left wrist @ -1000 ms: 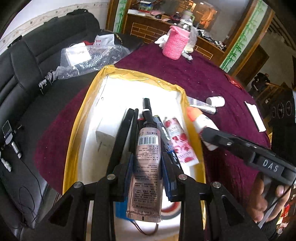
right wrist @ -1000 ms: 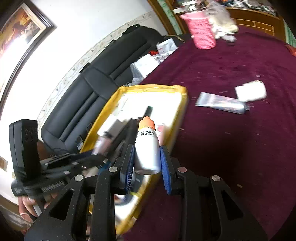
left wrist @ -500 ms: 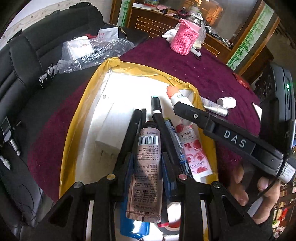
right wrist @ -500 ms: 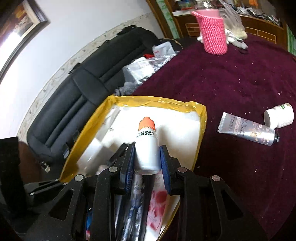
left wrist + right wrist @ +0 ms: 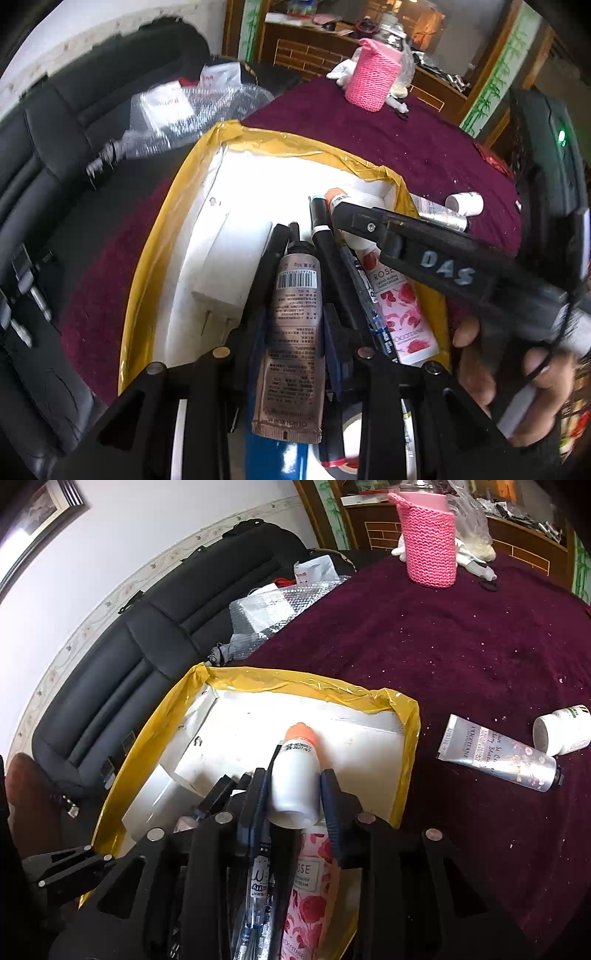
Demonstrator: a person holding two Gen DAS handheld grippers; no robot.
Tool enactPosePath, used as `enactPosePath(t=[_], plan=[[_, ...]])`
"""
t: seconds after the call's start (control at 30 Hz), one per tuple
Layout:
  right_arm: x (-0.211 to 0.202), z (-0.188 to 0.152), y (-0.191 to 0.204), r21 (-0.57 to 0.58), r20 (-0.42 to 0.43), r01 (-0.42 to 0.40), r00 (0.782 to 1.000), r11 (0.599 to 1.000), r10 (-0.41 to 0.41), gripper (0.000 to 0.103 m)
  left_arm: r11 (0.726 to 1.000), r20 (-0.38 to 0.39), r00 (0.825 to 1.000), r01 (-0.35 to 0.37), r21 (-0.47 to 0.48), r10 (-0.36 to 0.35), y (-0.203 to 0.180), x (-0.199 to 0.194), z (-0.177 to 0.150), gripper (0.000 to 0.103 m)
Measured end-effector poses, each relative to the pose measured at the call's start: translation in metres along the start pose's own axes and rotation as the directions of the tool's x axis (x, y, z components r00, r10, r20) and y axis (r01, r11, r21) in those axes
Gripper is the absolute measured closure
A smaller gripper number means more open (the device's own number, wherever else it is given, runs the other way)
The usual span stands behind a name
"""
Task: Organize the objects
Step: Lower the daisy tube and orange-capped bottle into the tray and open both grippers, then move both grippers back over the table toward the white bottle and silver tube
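Jaws clamped on both tools: left gripper [image 5: 295, 291] pinches a brownish tube [image 5: 293, 332], barcode label up, "30g" legible, small print too fine to read; right gripper [image 5: 295, 797] pinches a white bottle [image 5: 295, 782] with orange cap, label print unreadable. Both items are held over the white box [image 5: 369, 731] with yellow-taped rim, standing on the maroon tablecloth [image 5: 461, 635]. Box contents: pink rose-pattern tube [image 5: 308, 890] marked "ROSE" and "L'OCCITANE"; pens [image 5: 364, 291], lettering unclear; white block [image 5: 236, 258]. Right tool's side reads "DAS" in the left view. On the cloth beside the box: silver "L'OCCITANE" tube [image 5: 496, 757], touching a white jar [image 5: 563, 731]. Farther off: pink knitted holder [image 5: 428, 539], black sofa [image 5: 122, 661].
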State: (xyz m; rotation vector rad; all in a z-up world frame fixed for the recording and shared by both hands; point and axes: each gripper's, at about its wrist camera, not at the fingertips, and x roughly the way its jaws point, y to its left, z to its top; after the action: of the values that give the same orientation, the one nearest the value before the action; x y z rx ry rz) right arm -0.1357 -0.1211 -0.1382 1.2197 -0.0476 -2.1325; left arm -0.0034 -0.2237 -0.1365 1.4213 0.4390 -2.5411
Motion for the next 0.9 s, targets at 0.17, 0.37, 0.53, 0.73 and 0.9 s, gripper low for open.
enactPosePath(t=[0.17, 0.37, 0.53, 0.73, 0.9], plan=[[-0.013, -0.003, -0.005, 0.023, 0.014, -0.117, 0.993, 0.993, 0.116, 0.053, 0.999, 0.068, 0.997, -0.027, 0.046, 0.024, -0.014, -0.013, -0.010, 0.045], [-0.053, -0.018, -0.016, 0.025, 0.028, -0.169, 0.985, 0.985, 0.168, 0.053, 0.993, 0.109, 0.994, -0.041, 0.113, 0.028, -0.044, -0.032, -0.022, 0.036], [-0.087, -0.040, -0.058, 0.062, 0.012, -0.203, 0.979, 0.977, 0.203, 0.053, 0.991, 0.130, 0.991, 0.009, 0.136, -0.027, -0.071, -0.044, -0.033, 0.036], [-0.111, -0.051, -0.130, 0.148, 0.008, -0.065, 0.998, 0.987, 0.064, 0.053, 0.984, 0.115, 0.988, 0.080, 0.161, -0.100, -0.096, -0.048, -0.038, 0.035], [-0.102, -0.029, -0.174, 0.276, -0.005, -0.018, 1.000, 0.961, 0.020, 0.053, 0.980, 0.118, 0.984, 0.113, 0.163, -0.133, -0.096, -0.055, -0.043, 0.035]])
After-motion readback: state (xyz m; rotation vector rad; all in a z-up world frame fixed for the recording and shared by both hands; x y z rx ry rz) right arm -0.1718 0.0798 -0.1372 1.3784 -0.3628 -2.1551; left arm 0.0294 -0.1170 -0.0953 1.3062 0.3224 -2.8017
